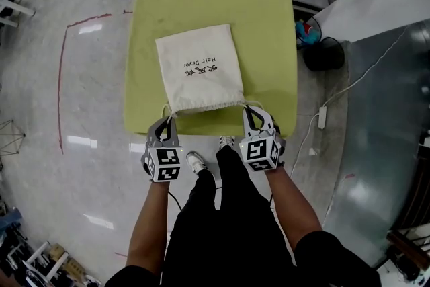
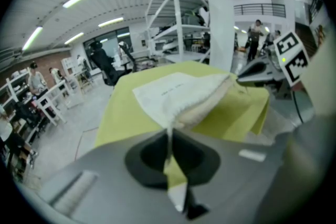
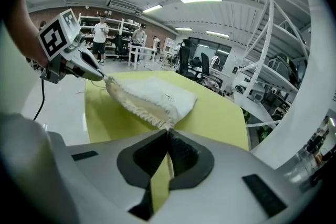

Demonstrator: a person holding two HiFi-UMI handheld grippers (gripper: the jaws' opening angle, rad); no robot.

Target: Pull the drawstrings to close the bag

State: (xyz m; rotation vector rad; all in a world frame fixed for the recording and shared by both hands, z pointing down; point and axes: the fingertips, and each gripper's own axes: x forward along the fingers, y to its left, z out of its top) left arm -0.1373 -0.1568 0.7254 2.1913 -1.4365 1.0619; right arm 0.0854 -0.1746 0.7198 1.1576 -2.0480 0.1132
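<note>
A cream drawstring bag [image 1: 200, 67] with dark print lies flat on the yellow-green table [image 1: 269, 17], its gathered mouth toward the near edge. My left gripper [image 1: 168, 119] is shut on the left drawstring [image 2: 169, 136] at the mouth's left corner. My right gripper [image 1: 248, 109] is shut on the right drawstring [image 3: 168, 157] at the right corner. In the left gripper view the bag [image 2: 178, 93] rises from the shut jaws, and the right gripper [image 2: 242, 80] shows beyond it. In the right gripper view the puckered mouth [image 3: 139, 105] stretches across to the left gripper [image 3: 104, 78].
The table stands on a glossy grey floor [image 1: 80, 111] marked with red tape. A white cable and plug [image 1: 322, 116] lie at the right, beside a dark round bin [image 1: 323, 54]. The person's legs and shoes [image 1: 196, 161] are just under the near table edge.
</note>
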